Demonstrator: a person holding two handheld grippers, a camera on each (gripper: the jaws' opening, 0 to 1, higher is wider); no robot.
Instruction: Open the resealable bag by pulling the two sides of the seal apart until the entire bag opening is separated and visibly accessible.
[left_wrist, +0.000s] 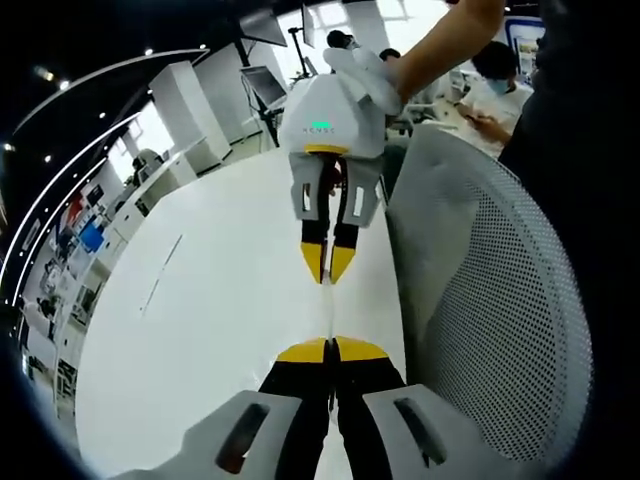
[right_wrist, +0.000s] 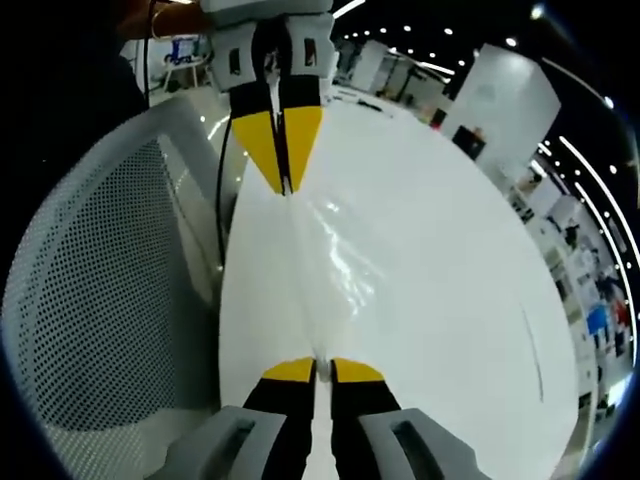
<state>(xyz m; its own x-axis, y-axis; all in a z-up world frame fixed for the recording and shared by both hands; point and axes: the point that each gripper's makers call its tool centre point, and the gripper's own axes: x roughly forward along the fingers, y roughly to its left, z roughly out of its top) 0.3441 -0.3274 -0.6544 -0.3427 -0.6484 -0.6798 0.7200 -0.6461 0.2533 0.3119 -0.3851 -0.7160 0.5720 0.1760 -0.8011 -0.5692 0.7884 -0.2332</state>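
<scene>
A white tabletop (left_wrist: 200, 330) runs away from the camera in the left gripper view, with a grey perforated mesh chair back (left_wrist: 500, 330) just beside its edge. Beyond the tabletop's far end stand white partitions (left_wrist: 185, 110) and bright windows (left_wrist: 330, 20). Above the tabletop, curved light strips (right_wrist: 600, 190) cross the dark ceiling.

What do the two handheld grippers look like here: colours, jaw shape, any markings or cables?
Both match. The left gripper and the right gripper have tapering jaws with yellow tips on black shanks, set in light grey housings with dark slots. Seen in the left gripper view, the right gripper's pale body carries a small green lit mark. A thin dark cable hangs by the left gripper.
</scene>
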